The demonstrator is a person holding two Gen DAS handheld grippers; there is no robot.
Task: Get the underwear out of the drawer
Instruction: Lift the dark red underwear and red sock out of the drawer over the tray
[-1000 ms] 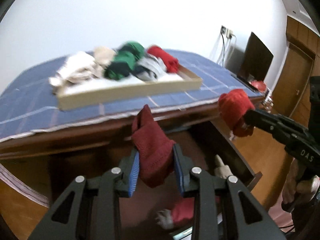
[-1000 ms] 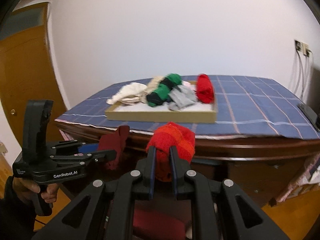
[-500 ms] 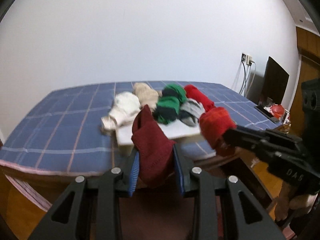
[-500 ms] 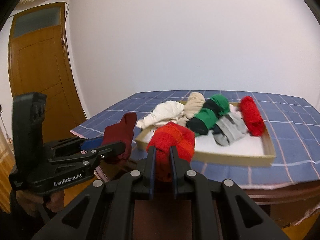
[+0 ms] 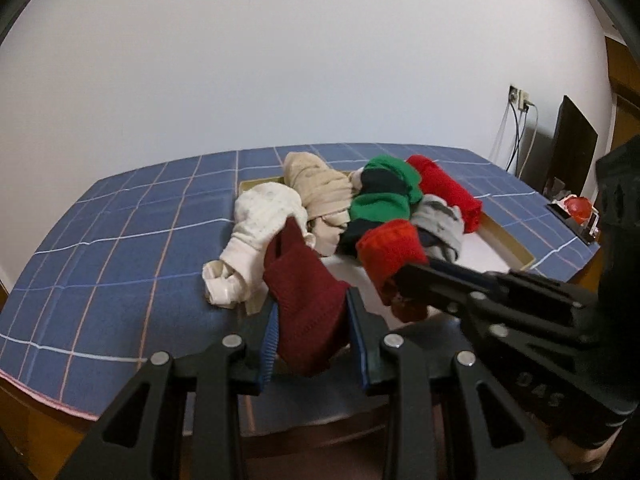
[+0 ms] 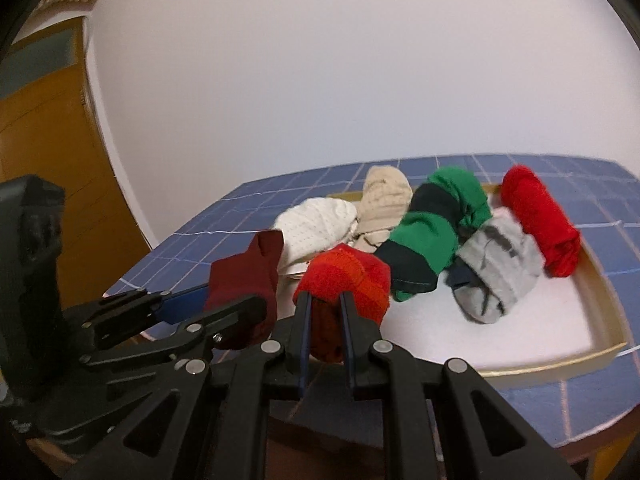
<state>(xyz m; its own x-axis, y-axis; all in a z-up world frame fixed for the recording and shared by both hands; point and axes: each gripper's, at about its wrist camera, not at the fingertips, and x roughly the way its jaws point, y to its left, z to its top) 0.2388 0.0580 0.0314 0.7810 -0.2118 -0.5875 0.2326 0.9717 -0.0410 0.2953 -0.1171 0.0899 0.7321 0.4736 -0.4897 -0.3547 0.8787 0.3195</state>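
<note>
My left gripper is shut on a dark red rolled underwear, held above the near edge of the table. My right gripper is shut on a bright red-orange rolled underwear, just beside the left one. In the left wrist view the right gripper comes in from the right with its red roll. Both hang in front of a shallow cardboard tray that holds several rolled pieces: white, beige, green-and-navy, grey and red. The drawer is out of view.
A blue checked cloth covers the table. A wall socket with cables, a dark screen and a small red object stand at the far right. A wooden door is at the left in the right wrist view.
Both grippers rose from the open drawer and moved forward to the tray on the table, each still holding its roll. The drawer has dropped out of view.
</note>
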